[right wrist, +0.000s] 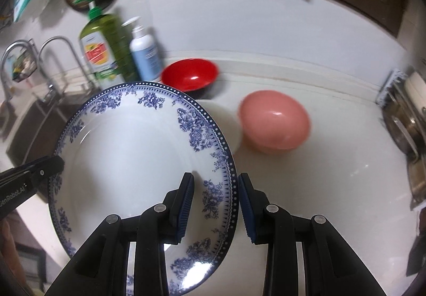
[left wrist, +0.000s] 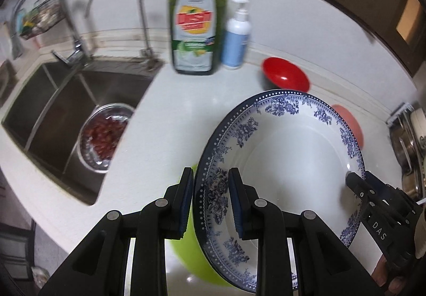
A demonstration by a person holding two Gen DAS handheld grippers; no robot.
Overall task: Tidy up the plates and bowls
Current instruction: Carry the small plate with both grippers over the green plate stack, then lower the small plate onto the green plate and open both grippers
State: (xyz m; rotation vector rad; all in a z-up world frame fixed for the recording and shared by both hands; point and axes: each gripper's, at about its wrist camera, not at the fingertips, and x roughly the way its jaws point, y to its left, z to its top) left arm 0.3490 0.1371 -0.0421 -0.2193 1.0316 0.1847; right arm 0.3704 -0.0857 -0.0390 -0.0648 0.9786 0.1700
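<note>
A white plate with a blue flower rim [left wrist: 287, 160] is held tilted above the white counter, seen too in the right wrist view [right wrist: 138, 152]. My left gripper [left wrist: 210, 203] straddles its left rim, fingers close on either side. My right gripper [right wrist: 215, 205] straddles the opposite rim and shows in the left wrist view [left wrist: 356, 184]. A green bowl [left wrist: 191, 256] sits under the plate. A red bowl [right wrist: 190, 76], a pink bowl [right wrist: 274, 123] and a white plate [right wrist: 229, 125] lie on the counter behind.
A steel sink [left wrist: 53, 115] with a metal bowl of red food [left wrist: 103, 133] is at left, with two taps [left wrist: 117, 16]. A green soap bottle [left wrist: 197, 30] and a white pump bottle [left wrist: 237, 35] stand by the wall. A dish rack [right wrist: 407, 120] is at right.
</note>
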